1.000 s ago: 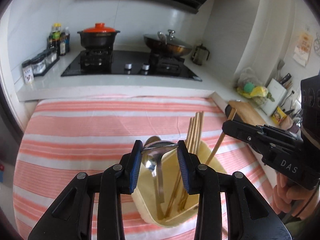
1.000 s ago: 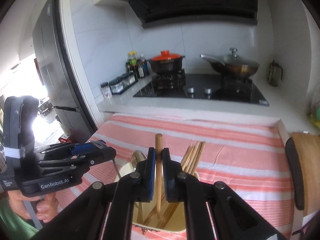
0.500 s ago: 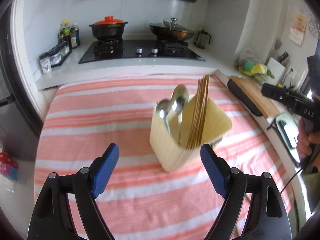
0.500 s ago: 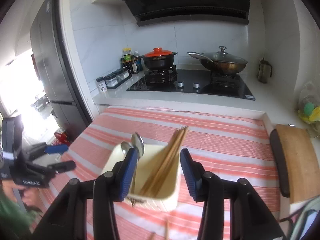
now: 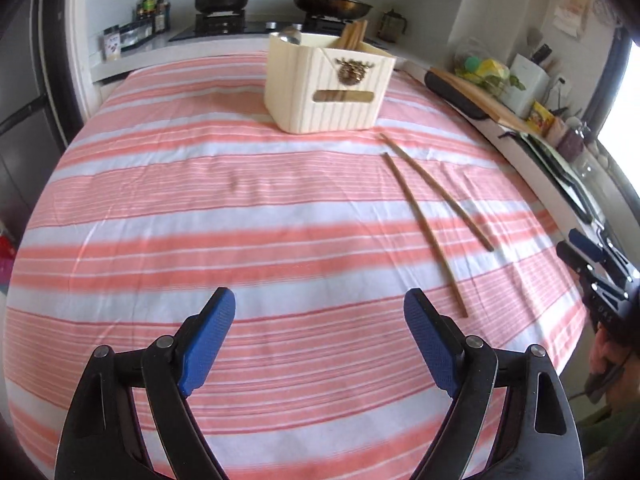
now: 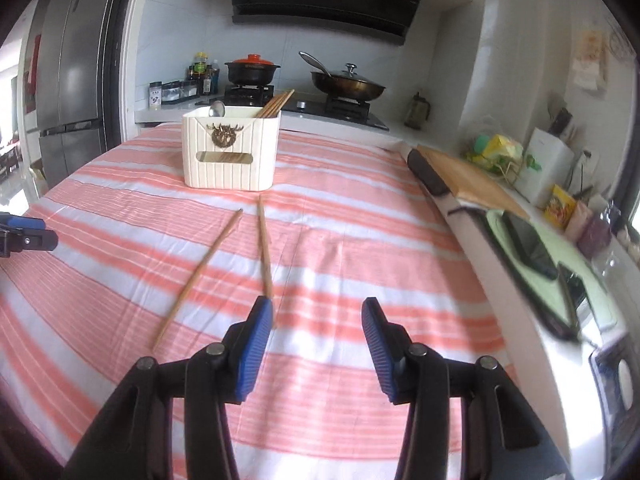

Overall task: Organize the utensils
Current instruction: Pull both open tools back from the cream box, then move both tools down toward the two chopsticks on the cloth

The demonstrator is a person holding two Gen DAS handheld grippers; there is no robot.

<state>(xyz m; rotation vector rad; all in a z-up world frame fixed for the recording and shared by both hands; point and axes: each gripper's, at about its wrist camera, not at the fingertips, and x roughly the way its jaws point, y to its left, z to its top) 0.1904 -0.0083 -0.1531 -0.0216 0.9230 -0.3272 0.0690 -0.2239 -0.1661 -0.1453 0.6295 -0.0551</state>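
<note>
A cream utensil box (image 5: 328, 84) (image 6: 231, 152) stands upright on the striped cloth and holds a spoon (image 6: 217, 109) and several wooden chopsticks (image 6: 276, 105). Two loose chopsticks (image 5: 424, 220) (image 6: 200, 270) lie on the cloth in front of the box. My left gripper (image 5: 319, 332) is open and empty, low over the near cloth, well back from the box. My right gripper (image 6: 318, 332) is open and empty, its left pad just past the near end of one loose chopstick (image 6: 264, 246).
A pink and white striped cloth (image 5: 200, 208) covers the table. A hob with a red-lidded pot (image 6: 252, 72) and a wok (image 6: 346, 84) stands behind it. A cutting board (image 6: 468, 176) and a cluttered counter run along the right edge.
Both grippers let go of their utensils, opened wide and pulled back and down from above the box to low over the near cloth. Two chopsticks now lie on the cloth.
</note>
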